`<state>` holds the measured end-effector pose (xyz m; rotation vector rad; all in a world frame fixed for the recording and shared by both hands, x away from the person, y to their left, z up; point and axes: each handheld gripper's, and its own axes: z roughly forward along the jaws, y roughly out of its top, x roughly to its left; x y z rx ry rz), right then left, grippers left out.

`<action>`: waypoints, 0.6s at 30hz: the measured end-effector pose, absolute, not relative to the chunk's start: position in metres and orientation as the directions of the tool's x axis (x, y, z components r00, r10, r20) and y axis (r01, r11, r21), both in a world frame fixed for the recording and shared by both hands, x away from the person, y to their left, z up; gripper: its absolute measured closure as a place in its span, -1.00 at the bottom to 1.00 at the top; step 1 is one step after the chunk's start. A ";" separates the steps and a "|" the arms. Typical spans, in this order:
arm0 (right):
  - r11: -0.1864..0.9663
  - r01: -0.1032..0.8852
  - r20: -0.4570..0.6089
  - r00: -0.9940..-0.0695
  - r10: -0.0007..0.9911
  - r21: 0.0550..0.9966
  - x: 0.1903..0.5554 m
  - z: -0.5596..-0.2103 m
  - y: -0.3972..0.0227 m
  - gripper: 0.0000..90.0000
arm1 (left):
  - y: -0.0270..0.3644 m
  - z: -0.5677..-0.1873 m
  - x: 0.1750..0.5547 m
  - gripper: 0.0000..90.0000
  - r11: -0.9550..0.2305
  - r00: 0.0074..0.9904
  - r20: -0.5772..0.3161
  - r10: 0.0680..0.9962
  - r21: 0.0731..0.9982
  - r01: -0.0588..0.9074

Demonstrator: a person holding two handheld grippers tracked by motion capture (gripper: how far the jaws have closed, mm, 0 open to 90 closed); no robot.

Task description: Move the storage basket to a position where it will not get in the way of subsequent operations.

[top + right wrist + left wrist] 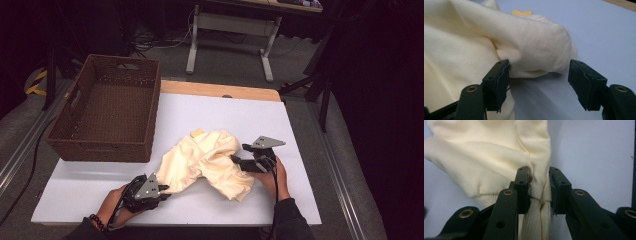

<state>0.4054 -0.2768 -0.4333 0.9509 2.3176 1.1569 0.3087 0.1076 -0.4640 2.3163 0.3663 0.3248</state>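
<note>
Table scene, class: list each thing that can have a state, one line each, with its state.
Cream garment: crumpled, lying on the table.
Wicker basket: upright, empty.
Left gripper: shut on the garment's ribbed edge.
Right gripper: open, one jaw touching a fold.

Garment point(210, 162): plain cream, ribbed cuff, one yellow patch point(198, 132). Basket point(107, 107): dark brown woven wicker. Table point(280, 120): pale lavender-white top, light wood edge along the far side. Gripper fingers point(522, 187): black, brass-coloured rivets, grey top plates.
</note>
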 end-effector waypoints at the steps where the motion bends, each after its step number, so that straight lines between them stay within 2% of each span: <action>1: 0.429 0.399 -0.032 -0.702 0.712 0.811 0.407 -0.434 -0.276 -0.27 | 0.107 -0.464 0.309 0.59 -0.675 0.927 0.123 0.355 0.720 0.163; 6: 0.436 0.402 -0.029 -0.707 0.706 0.805 0.416 -0.437 -0.269 -0.19 | 0.107 -0.464 0.309 0.58 -0.678 0.928 0.120 0.352 0.717 0.165; 10: 0.460 0.404 -0.055 -0.701 0.711 0.791 0.420 -0.439 -0.264 0.13 | 0.107 -0.464 0.309 0.58 -0.678 0.929 0.115 0.352 0.716 0.168; 14: 0.460 0.392 -0.063 -0.704 0.708 0.797 0.419 -0.436 -0.264 0.68 | 0.107 -0.464 0.309 0.58 -0.678 0.929 0.116 0.351 0.716 0.167; 18: 0.478 0.374 -0.089 -0.706 0.702 0.795 0.417 -0.434 -0.262 0.87 | 0.107 -0.464 0.310 0.58 -0.679 0.930 0.116 0.349 0.716 0.165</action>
